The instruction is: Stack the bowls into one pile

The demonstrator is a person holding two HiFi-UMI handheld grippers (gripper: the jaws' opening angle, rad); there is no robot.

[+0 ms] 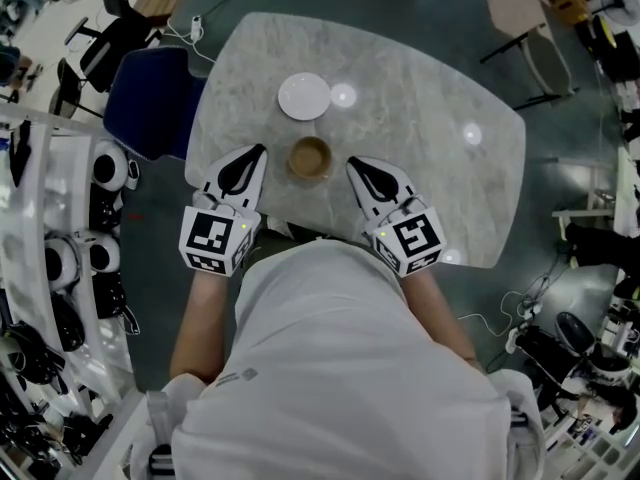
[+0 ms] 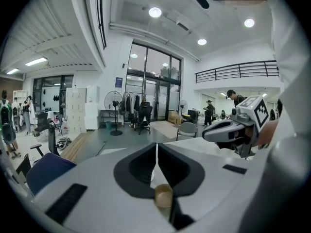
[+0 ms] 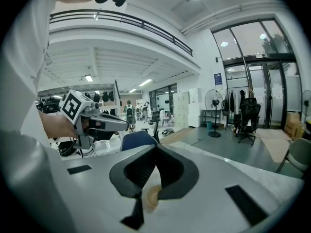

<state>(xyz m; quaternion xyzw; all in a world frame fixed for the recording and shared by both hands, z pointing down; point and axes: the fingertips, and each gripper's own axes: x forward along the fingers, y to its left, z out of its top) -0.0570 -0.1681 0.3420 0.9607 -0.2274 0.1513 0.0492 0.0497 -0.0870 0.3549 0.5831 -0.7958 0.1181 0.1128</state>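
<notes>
A brown bowl [image 1: 310, 158] sits on the marble table [image 1: 420, 158] near its front edge, and a white bowl [image 1: 304, 96] rests upright just beyond it. My left gripper [image 1: 262, 149] hovers left of the brown bowl and my right gripper [image 1: 351, 162] right of it, each with its jaws shut and holding nothing. In the left gripper view the jaws [image 2: 156, 147] meet in a line, and the brown bowl [image 2: 164, 196] shows low through the gap beneath them. The right gripper view shows the same: closed jaws [image 3: 156, 147] with the brown bowl [image 3: 149, 196] below them.
A blue chair [image 1: 150, 98] stands at the table's left side. Racks of helmets and gear [image 1: 60, 268] line the left. Cables and equipment [image 1: 570, 338] lie on the floor at the right. The person's torso [image 1: 330, 368] covers the table's near edge.
</notes>
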